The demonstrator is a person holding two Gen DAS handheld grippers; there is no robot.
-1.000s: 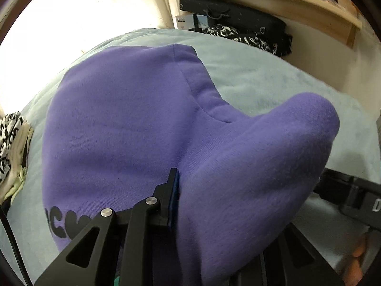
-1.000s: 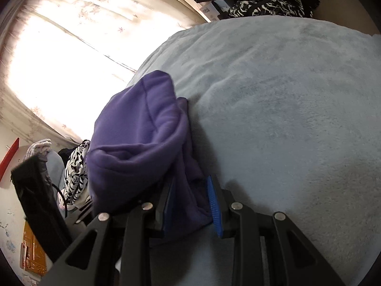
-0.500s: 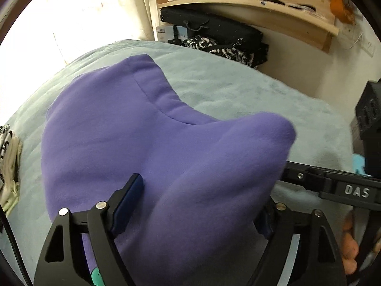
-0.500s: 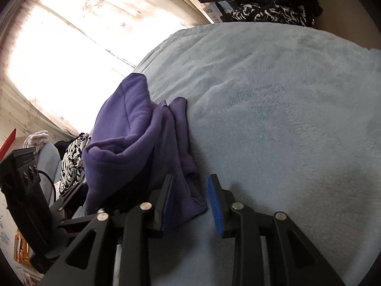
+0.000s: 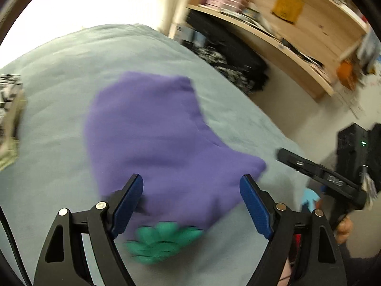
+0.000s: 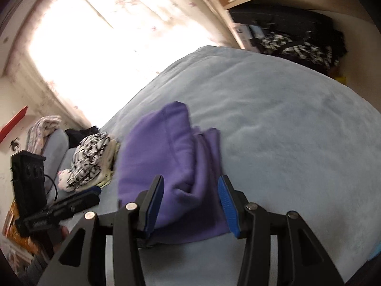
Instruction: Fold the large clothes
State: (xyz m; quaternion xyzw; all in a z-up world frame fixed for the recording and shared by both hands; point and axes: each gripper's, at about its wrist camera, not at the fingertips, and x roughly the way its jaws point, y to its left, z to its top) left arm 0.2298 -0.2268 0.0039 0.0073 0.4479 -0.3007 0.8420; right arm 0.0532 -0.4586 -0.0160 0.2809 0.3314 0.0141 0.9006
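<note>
Although the purple garment [image 5: 152, 138] now lies bundled on the grey-blue bed [image 5: 52, 76], neither gripper has hold of it: the left gripper [image 5: 191, 205] stands spread wide above the near end of the cloth with nothing pressed between its blue pads, and the right gripper [image 6: 190, 205] is opening, its pads framing the garment's near edge without pinching it. From the right wrist view the garment [image 6: 166, 157] sits as a thick, uneven stack of layers, with one flap leaning against another instead of lying flat, just beside a black-and-white patterned pile [image 6: 90, 157] at the edge of the bed. The risk, as I judge it, is that the springy fleece relaxes once let go, so the top layer could slide or bulge open and spoil the fold. A green printed patch [image 5: 162, 240] peeks out at the near end in the left wrist view, which hints that the layers are not squarely aligned. Both views are blurred, so a pad brushing the cloth on its way off could also drag a corner out of place
</note>
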